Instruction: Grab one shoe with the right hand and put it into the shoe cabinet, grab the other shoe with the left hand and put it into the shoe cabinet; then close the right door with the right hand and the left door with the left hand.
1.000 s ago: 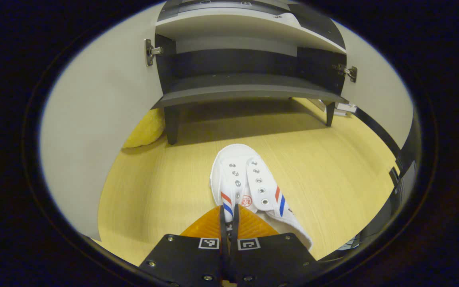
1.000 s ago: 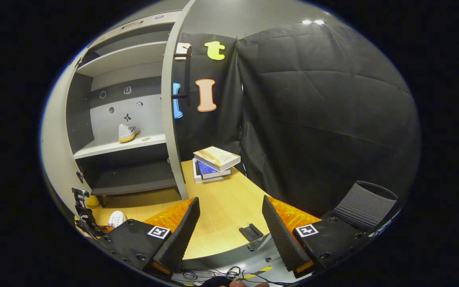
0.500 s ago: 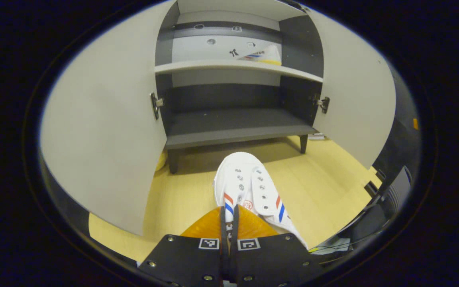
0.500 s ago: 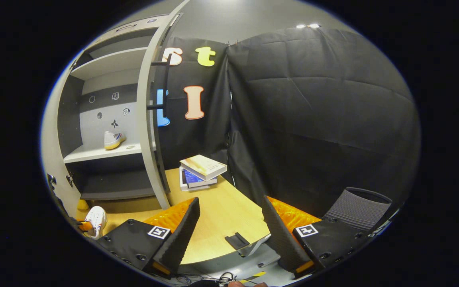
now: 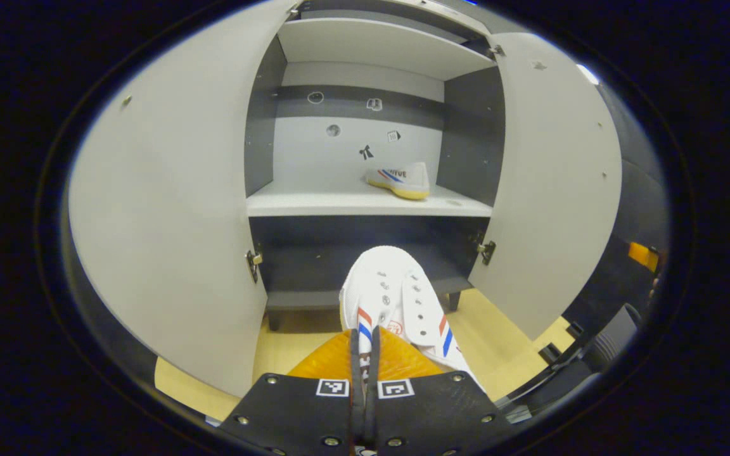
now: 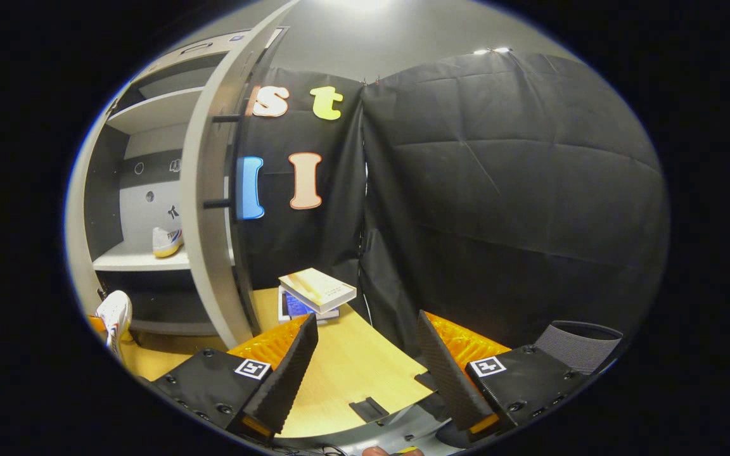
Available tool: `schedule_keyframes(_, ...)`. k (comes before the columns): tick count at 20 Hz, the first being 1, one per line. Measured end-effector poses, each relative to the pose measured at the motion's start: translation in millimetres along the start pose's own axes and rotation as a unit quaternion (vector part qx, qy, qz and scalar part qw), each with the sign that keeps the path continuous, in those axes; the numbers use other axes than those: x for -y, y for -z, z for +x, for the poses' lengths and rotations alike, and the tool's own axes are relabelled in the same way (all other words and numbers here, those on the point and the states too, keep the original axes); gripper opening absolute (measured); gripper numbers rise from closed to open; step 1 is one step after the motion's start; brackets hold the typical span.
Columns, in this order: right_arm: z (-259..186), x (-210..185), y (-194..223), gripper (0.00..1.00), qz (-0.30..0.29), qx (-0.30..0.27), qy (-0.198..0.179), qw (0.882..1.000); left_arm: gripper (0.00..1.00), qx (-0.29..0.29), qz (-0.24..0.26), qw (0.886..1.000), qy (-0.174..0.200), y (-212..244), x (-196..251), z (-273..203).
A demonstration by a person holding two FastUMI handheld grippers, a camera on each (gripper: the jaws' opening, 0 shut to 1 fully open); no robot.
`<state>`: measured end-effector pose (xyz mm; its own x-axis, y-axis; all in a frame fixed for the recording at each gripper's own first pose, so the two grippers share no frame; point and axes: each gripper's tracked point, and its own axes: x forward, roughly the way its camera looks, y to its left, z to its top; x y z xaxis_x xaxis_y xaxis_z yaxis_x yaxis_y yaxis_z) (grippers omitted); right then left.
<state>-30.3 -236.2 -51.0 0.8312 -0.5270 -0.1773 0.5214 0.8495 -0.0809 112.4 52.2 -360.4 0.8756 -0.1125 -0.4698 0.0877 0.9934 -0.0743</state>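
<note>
One shoe (image 5: 397, 297) hangs from my closed left gripper (image 5: 364, 354) at lower centre; its thin grip could slip before the shelf (image 5: 365, 204). My right gripper (image 6: 365, 354) is wide open, empty.

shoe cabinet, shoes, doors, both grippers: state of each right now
grey shoe cabinet: open.
left door: swung open.
right door: swung open.
white striped canvas shoe on the shelf: resting on the middle shelf.
white striped canvas shoe in the gripper: lifted, facing the cabinet.
left gripper: shut on that shoe.
right gripper: open, empty.
</note>
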Motion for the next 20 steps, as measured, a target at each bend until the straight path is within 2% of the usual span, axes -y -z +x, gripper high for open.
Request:
schedule_keyframes(2, 11, -4, -10, 0.98, 0.016, 0.008, -0.014, 1.000, 0.01, 0.015, -0.010, 1.000, -0.007, 1, -1, 1)
schedule_keyframes(9, 54, 3, -24, 0.98, 0.034, 0.024, -0.027, 0.999, 0.02, 0.075, -0.020, 0.996, -0.048, -5, -7, 1)
schedule_keyframes(16, 88, 32, -25, 0.98, 0.046, 0.025, -0.009, 0.999, 0.00, 0.119, -0.009, 0.989, -0.087, -8, -7, -1)
schedule_keyframes(17, 92, 36, -23, 0.92, 0.047, 0.021, -0.004, 0.999, 0.00, 0.126, -0.005, 0.988, -0.092, -8, -8, -1)
schedule_keyframes(20, 103, 46, -23, 0.98, 0.058, 0.032, 0.008, 0.998, 0.00, 0.131, -0.021, 0.987, -0.094, -7, -8, 1)
